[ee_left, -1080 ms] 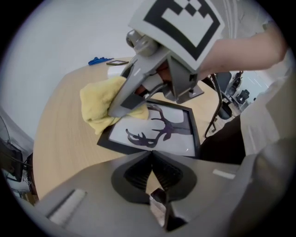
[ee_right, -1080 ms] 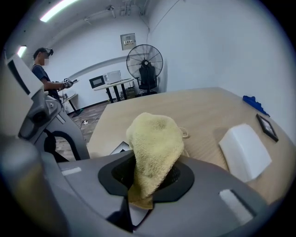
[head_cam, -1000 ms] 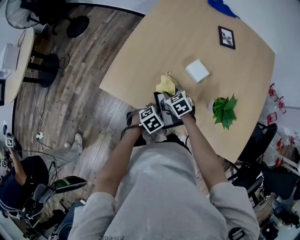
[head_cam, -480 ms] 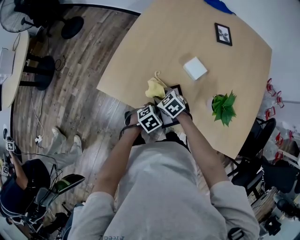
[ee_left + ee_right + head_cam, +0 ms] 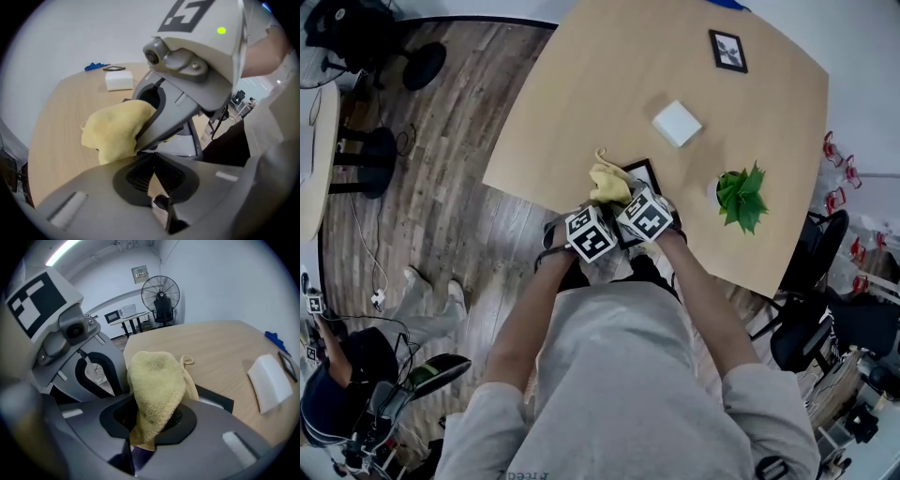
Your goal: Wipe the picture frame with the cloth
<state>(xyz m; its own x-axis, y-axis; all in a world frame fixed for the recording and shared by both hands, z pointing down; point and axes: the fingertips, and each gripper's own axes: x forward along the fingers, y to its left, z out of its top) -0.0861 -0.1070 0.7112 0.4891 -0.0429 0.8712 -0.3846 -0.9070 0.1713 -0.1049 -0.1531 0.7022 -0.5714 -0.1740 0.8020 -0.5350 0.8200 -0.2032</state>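
On the table point(image 5: 581, 84), a frame point(image 5: 645, 171) lies at the near edge, with the cloth point(image 5: 607, 183) over its left side. Behind it sits a box point(image 5: 677, 123), and a second frame point(image 5: 727, 51) lies farther back. A plant point(image 5: 740, 197) stands to the right.

An office: swivel chair point(image 5: 797, 342), standing fan point(image 5: 160, 292), cabled floor point(image 5: 441, 187).

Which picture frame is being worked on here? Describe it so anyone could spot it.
On the tan table, go to the near edge. The picture frame lies there beside the yellow cloth in the right gripper; the other frame sits alone at the far corner.
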